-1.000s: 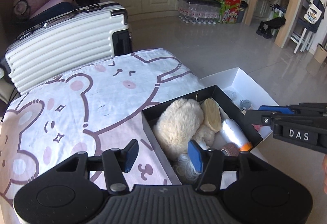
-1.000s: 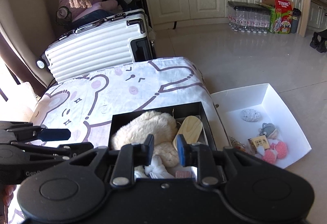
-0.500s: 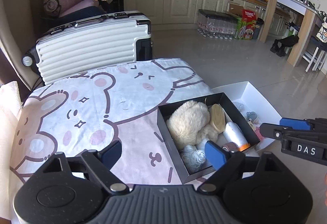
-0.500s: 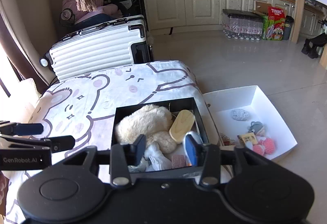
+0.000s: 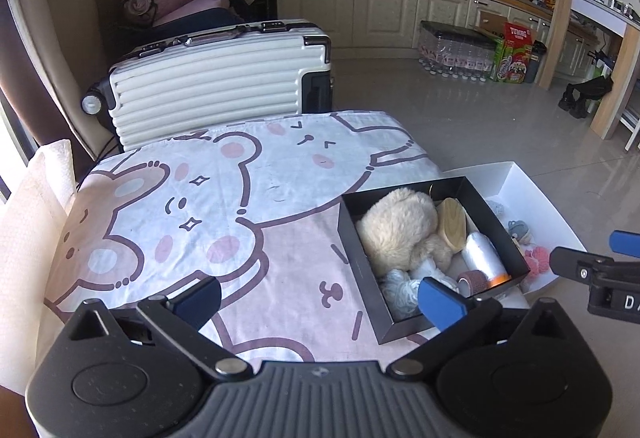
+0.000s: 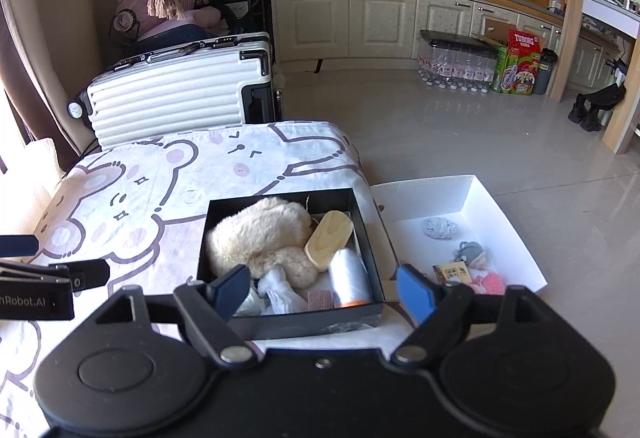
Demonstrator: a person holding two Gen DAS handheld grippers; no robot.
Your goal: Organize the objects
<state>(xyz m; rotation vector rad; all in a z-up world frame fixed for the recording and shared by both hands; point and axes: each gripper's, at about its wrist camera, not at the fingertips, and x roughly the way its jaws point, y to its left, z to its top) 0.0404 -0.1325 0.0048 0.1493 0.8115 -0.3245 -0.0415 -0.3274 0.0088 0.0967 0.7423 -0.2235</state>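
Observation:
A black box [image 5: 347, 230] [image 6: 296, 323] sits at the right end of the bear-print cloth [image 5: 200, 198]. It holds a cream plush [image 5: 396, 230] [image 6: 260, 234], a wooden oval [image 6: 328, 238], a white spool [image 6: 350, 276] and grey yarn [image 5: 400, 290]. My left gripper [image 5: 320, 298] hovers over the cloth beside the box's near left corner, its jaws opening with nothing between them. My right gripper [image 6: 322, 292] hangs above the box's near edge. Its jaws are also opening, and the pads touch nothing.
A white tray [image 6: 500, 222] with small knitted trinkets lies right of the box, past the cloth's edge. A white suitcase [image 5: 216, 78] stands behind the cloth. A pack of water bottles [image 6: 456, 62] and cabinets line the far side of the tiled floor.
Both grippers' jaws have spread from nearly shut to wide. Both have drawn back and up from the black box, which now looks smaller and farther off.

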